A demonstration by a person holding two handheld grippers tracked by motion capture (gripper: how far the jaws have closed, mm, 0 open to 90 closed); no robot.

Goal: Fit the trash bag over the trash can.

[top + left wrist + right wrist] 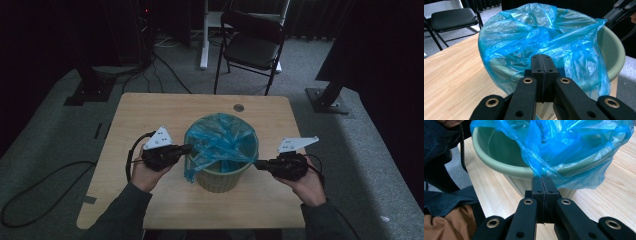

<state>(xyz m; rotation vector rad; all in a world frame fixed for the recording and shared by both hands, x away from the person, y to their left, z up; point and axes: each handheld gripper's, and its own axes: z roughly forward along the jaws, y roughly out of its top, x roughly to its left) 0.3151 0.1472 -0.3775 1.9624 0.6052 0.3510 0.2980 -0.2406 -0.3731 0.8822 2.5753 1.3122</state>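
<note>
Both grippers, left gripper [186, 148] and right gripper [258, 164], clench the blue bin liner [220, 142], whose folds hide the green wastebasket's [220, 179] inside.

Right gripper [541, 178], frame centre: black fingers [537, 186] pressed together on a fold of blue bin liner [574, 150] draped over green wastebasket rim [499, 165]; bench [614, 192] beneath.

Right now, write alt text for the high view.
A person's two hand-held tools, left tool and right tool, pinch opposite edges of a blue plastic bag lining a pale green bin on a wooden table. A black folding chair stands beyond.
</note>
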